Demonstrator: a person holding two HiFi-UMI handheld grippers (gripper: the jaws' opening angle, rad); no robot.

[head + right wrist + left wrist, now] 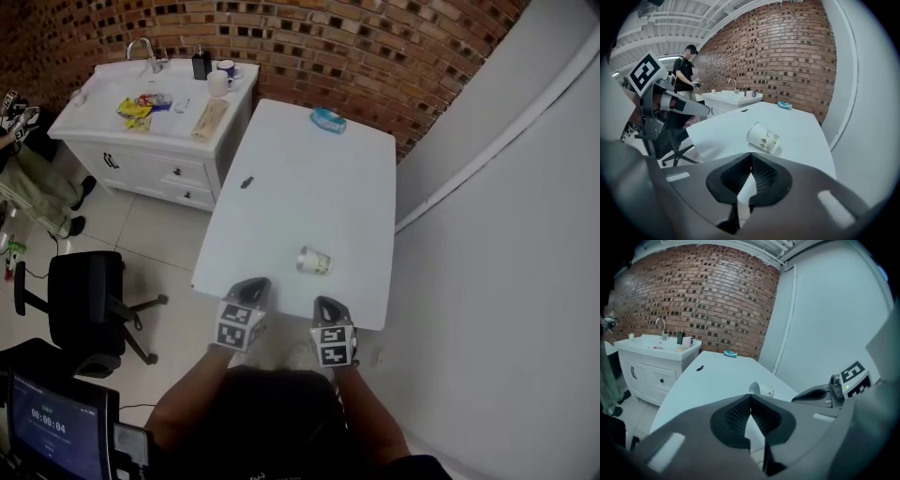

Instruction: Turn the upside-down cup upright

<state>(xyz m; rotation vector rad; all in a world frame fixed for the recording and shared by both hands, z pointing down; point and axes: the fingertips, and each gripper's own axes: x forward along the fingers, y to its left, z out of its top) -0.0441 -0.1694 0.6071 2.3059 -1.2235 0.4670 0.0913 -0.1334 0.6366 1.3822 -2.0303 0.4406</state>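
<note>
You're in a staged workroom, part office, part mock kitchen — a brick wall (375, 47) across the top of the frame, pale floor tiles (155, 234), a plain white table (309, 187) in the middle. Upper left stands a white sink cabinet (150, 159) with a faucet (142, 49); lower left, an office chair (84, 295) and a timer screen (49, 436)

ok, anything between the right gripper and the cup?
Nothing: only bare white table between the right gripper and the cup lying on its side, clearest in the right gripper view.
</note>
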